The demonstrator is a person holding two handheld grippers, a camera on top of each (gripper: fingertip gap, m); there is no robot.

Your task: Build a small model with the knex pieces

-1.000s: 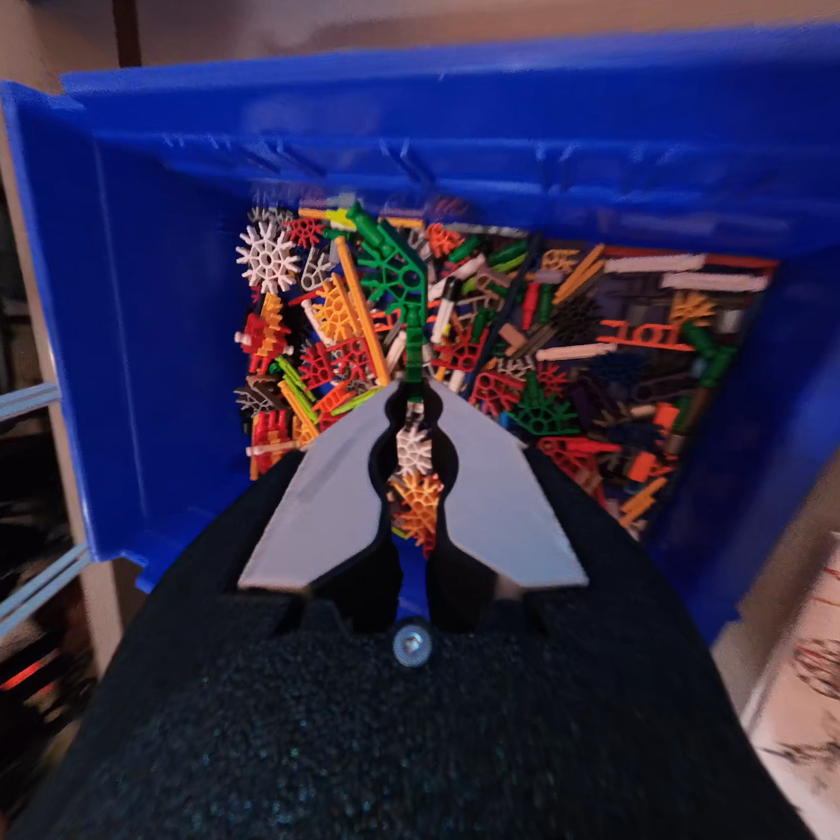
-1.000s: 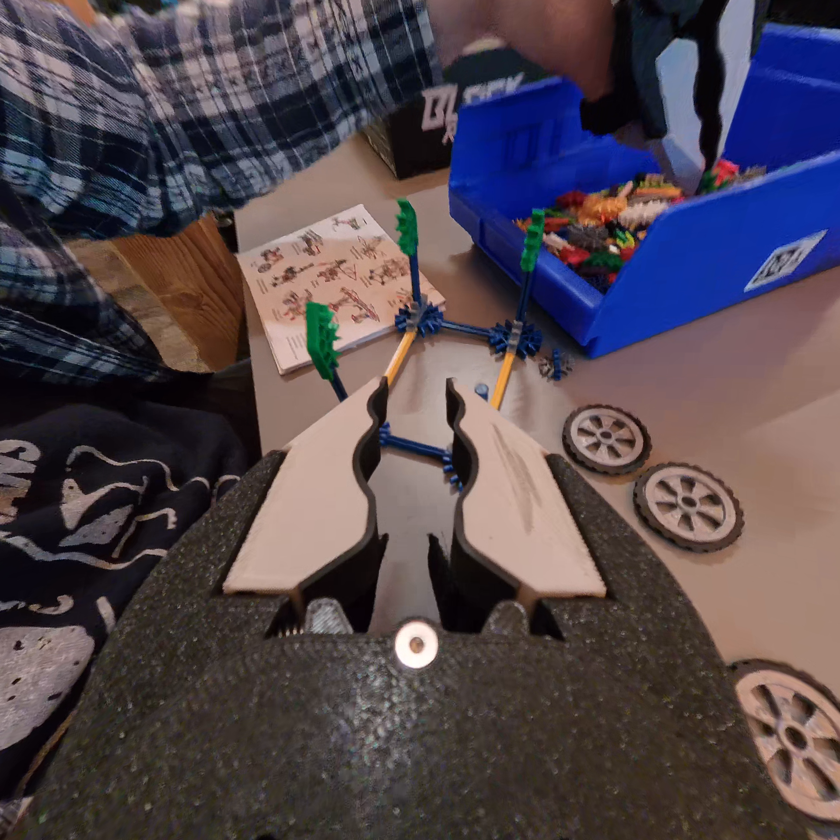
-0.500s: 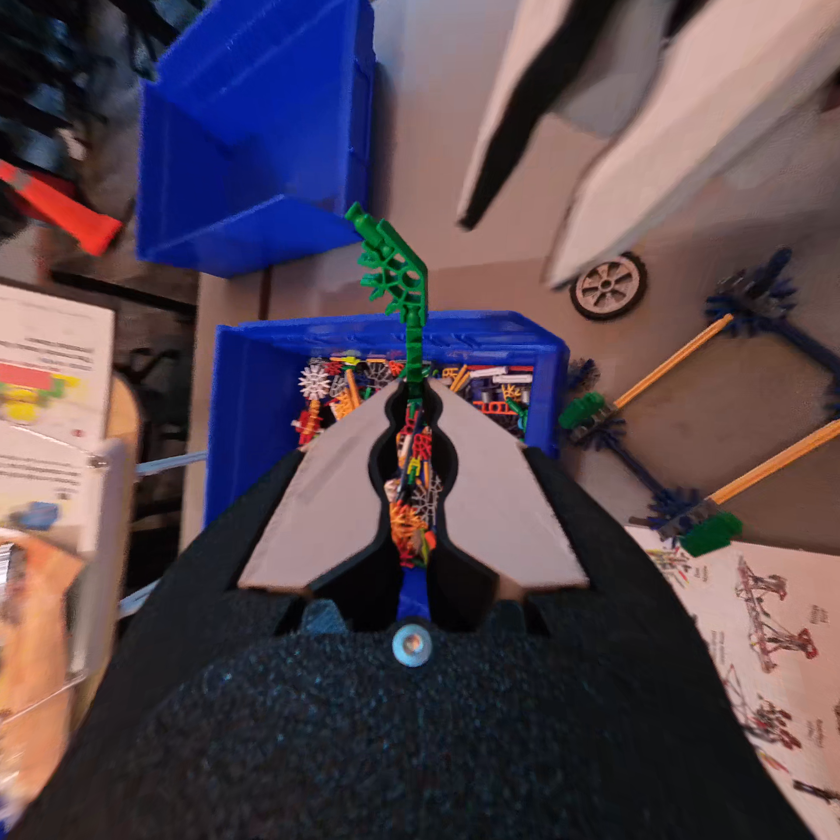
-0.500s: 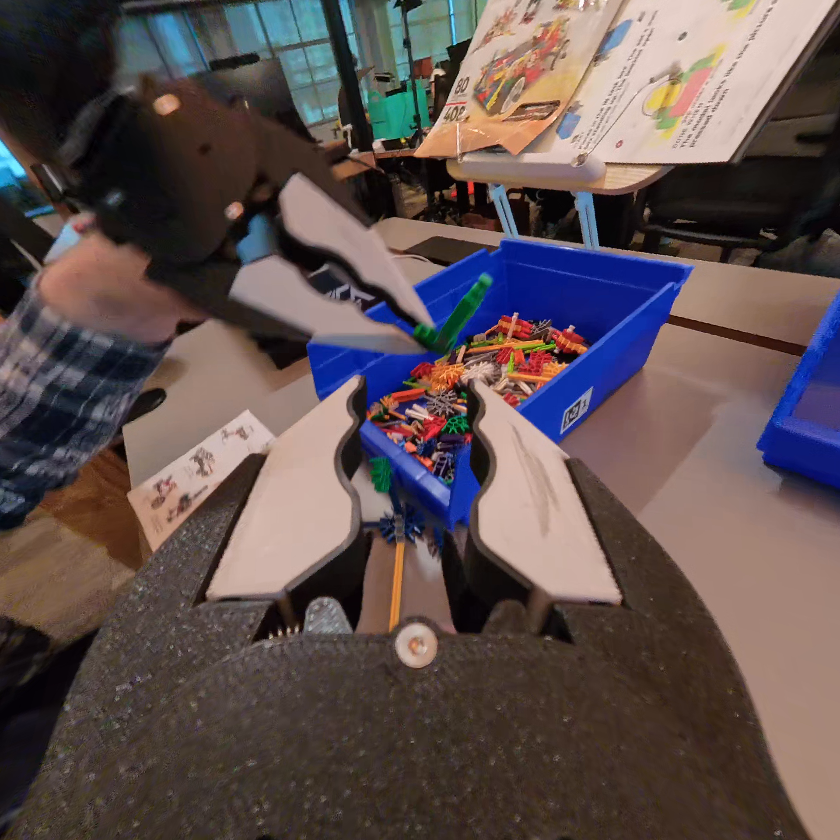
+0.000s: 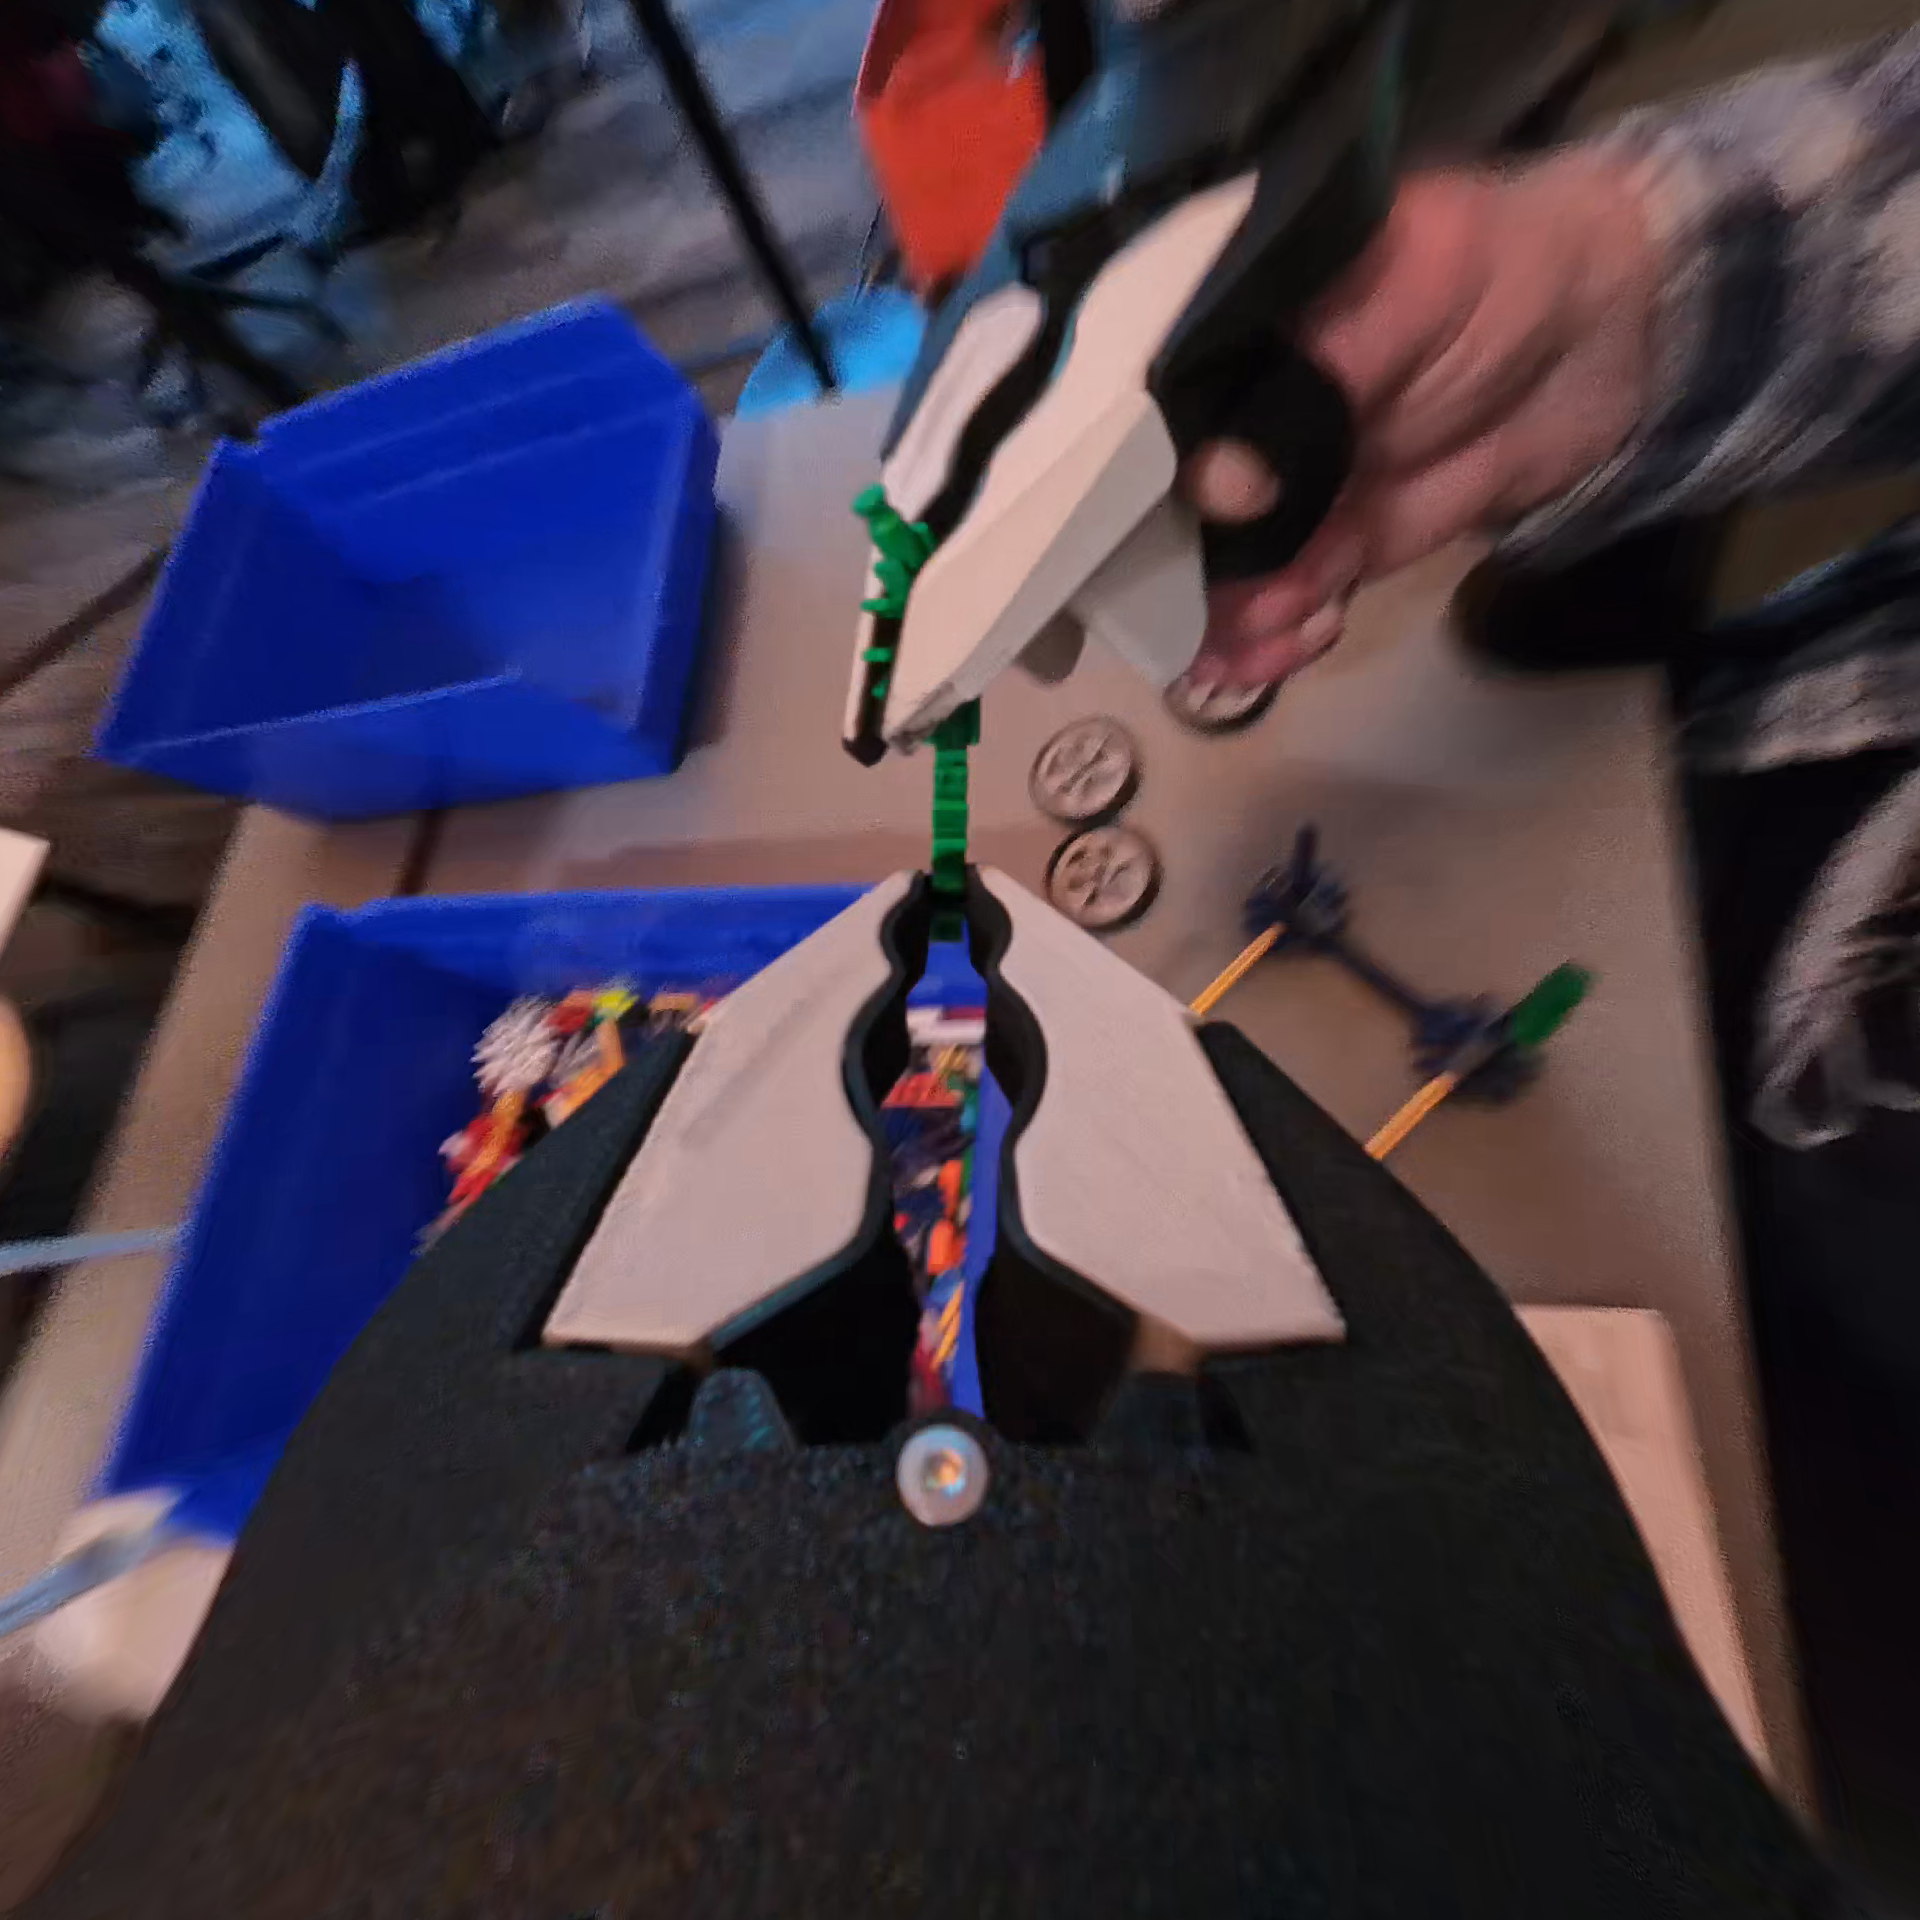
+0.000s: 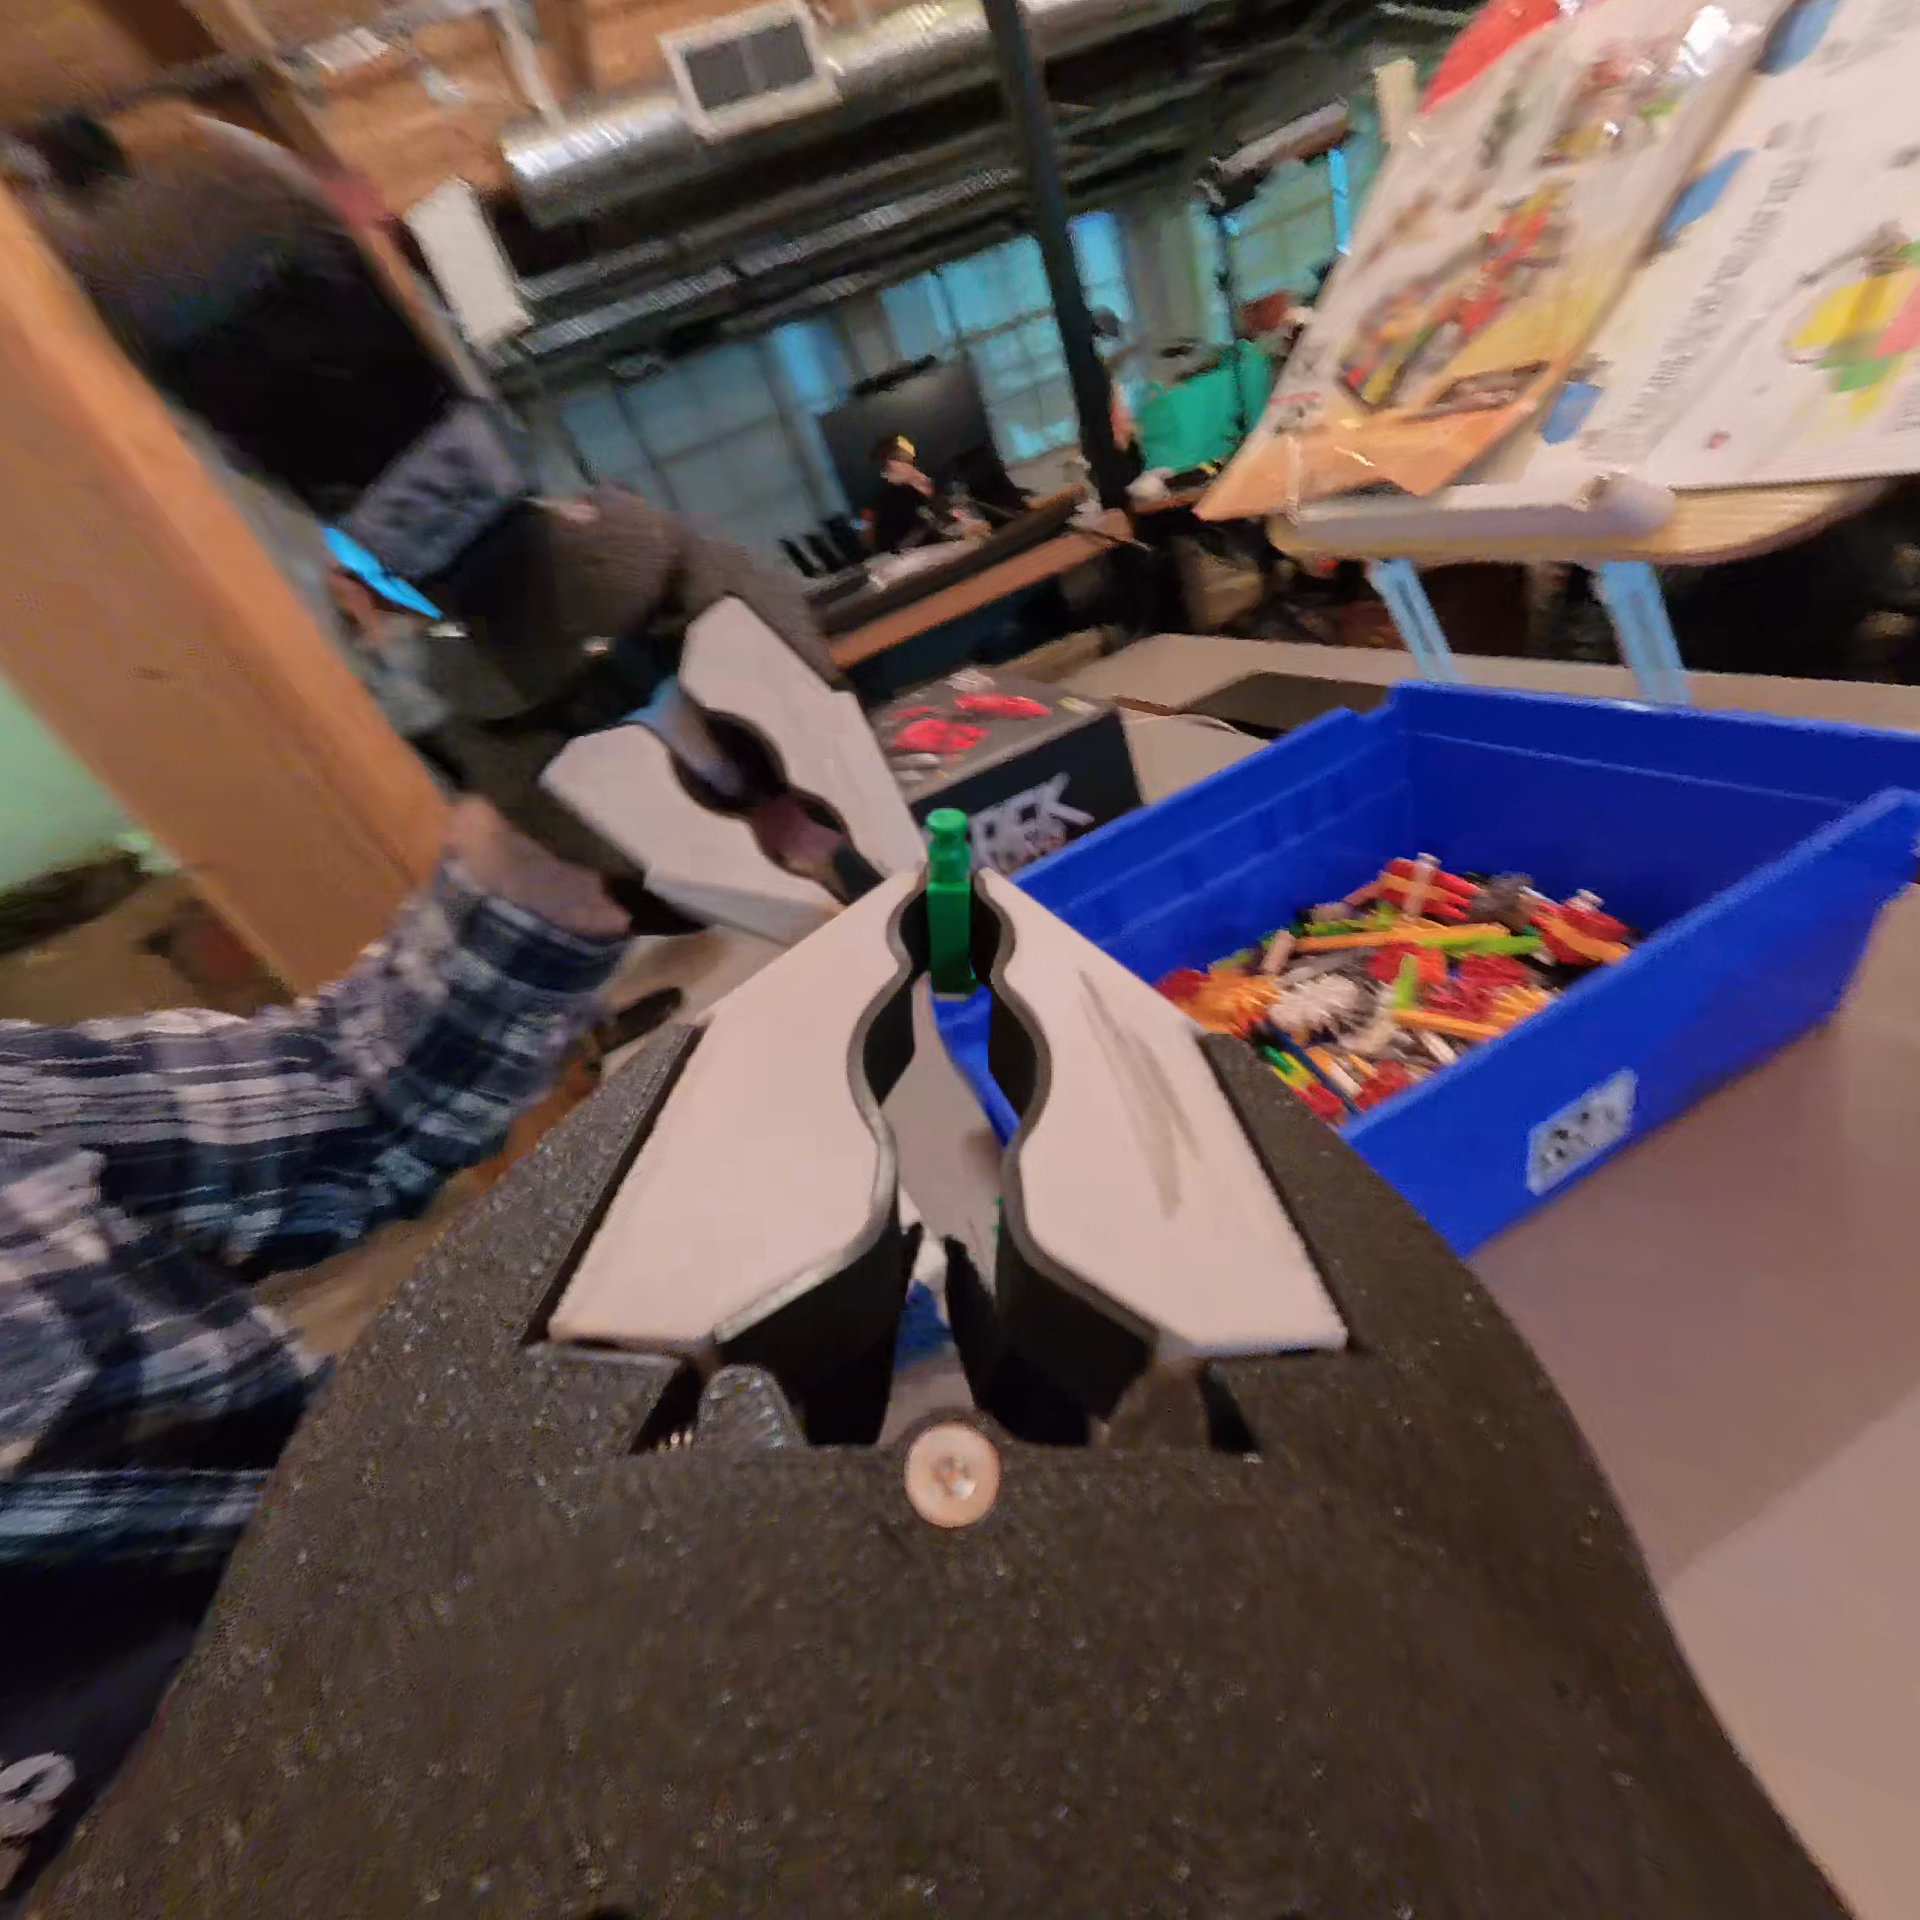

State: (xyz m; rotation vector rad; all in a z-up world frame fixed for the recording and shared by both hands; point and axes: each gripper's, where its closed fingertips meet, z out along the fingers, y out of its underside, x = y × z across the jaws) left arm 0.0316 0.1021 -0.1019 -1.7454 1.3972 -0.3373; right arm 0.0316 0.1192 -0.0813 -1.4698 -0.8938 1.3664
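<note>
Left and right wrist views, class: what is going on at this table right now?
A person holds tongs in each hand. The left tongs are shut on the rod end of a green construction piece. The right tongs grip the same piece at its other end, so both hold it in the air between them. Below sits a blue bin of mixed colourful parts, with grey wheels and a blue-and-yellow rod frame on the table.

Green rod-and-connector piece (image 5: 951,800) is pinched upright between both grippers' fingers (image 5: 1081,1049).
</note>
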